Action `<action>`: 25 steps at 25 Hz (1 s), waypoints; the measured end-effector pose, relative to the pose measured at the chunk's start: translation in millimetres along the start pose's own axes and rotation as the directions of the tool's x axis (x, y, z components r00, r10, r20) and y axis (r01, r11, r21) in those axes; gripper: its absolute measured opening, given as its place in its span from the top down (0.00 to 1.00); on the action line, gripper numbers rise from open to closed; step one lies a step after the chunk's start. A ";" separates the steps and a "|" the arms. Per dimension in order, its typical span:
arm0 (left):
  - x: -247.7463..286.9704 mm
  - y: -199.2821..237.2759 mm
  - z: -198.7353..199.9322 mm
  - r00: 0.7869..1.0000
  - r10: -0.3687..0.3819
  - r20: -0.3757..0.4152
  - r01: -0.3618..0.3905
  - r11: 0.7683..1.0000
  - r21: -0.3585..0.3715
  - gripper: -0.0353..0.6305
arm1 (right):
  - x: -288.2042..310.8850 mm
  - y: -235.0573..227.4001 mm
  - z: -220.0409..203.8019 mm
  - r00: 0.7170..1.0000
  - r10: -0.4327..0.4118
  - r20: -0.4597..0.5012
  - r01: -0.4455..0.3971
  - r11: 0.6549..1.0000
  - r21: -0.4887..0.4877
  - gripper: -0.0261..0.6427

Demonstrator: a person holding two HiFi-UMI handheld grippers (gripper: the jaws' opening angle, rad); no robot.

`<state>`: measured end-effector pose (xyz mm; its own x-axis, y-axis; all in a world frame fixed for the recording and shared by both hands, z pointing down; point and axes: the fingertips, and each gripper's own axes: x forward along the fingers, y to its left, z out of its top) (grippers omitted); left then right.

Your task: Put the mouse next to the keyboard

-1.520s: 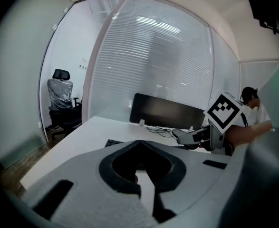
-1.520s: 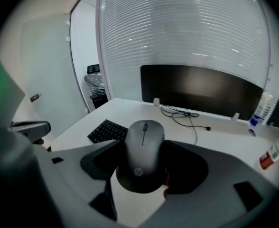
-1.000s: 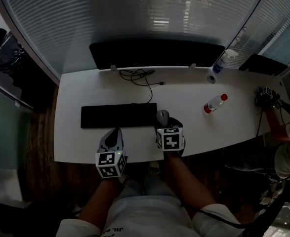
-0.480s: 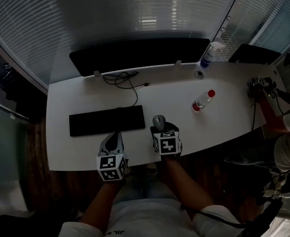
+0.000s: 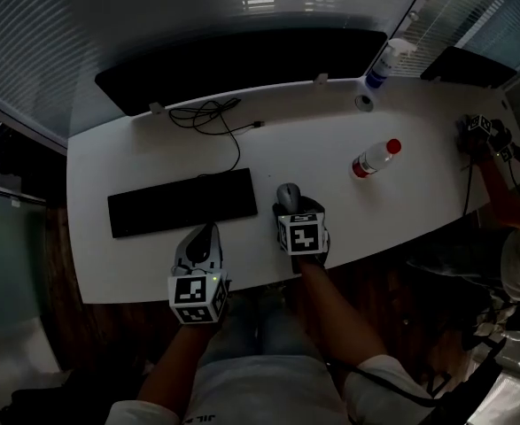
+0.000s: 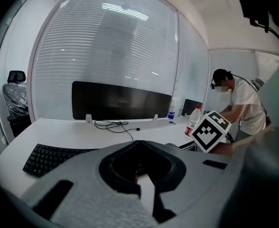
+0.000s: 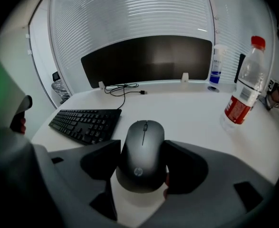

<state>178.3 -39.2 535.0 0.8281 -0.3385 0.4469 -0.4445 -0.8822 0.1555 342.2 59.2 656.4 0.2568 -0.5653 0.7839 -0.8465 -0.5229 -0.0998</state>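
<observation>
A dark grey mouse (image 7: 142, 153) lies on the white desk (image 5: 330, 193) just right of the black keyboard (image 5: 182, 204). My right gripper (image 7: 141, 159) is shut on the mouse, one jaw pressed against each of its sides. From the head view the mouse (image 5: 287, 196) pokes out ahead of the right gripper (image 5: 289, 205). The keyboard (image 7: 85, 122) shows at the left of the right gripper view. My left gripper (image 5: 204, 239) hovers at the desk's near edge below the keyboard, shut and empty; its jaws meet in the left gripper (image 6: 139, 144) view.
A black monitor (image 5: 242, 65) stands at the back with a loose cable (image 5: 215, 118) before it. A clear bottle with a red cap (image 5: 372, 159) lies right of the mouse. A spray bottle (image 5: 385, 60) stands at the back right. A person (image 6: 238, 109) works at the desk's right end.
The head camera has swung, so the desk sits tilted in view. The right gripper and mouse stand a little farther right of the keyboard's end. The left gripper stays at the near edge.
</observation>
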 end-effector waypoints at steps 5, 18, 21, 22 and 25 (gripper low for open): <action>9.2 2.1 -5.3 1.000 -0.004 -0.019 0.004 1.000 0.005 0.94 | 18.0 -3.4 -6.0 0.999 0.007 -0.031 -0.007 1.000 -0.009 0.52; 18.2 5.0 -8.3 0.999 -0.011 -0.031 0.011 1.000 -0.003 0.94 | 31.7 -6.8 -16.8 0.998 0.014 -0.064 -0.014 1.000 -0.002 0.52; 17.7 7.4 -8.4 0.999 -0.007 -0.031 0.007 1.000 -0.004 0.94 | 32.1 -6.0 -15.7 0.998 0.007 -0.061 -0.007 1.000 -0.006 0.52; 17.7 7.8 -8.6 1.000 -0.008 -0.030 0.008 1.000 -0.007 0.94 | 31.8 -5.2 -14.6 0.998 0.008 -0.059 -0.009 1.000 -0.004 0.52; 17.0 7.7 -13.0 0.999 -0.016 -0.034 0.015 1.000 -0.008 0.94 | 32.9 -5.6 -14.8 0.998 0.005 -0.057 -0.006 1.000 -0.008 0.52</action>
<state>184.5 -47.5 555.2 0.8229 -0.3132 0.4741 -0.4344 -0.8846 0.1695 348.5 53.0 691.8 0.2253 -0.5309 0.8169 -0.8516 -0.5147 -0.0996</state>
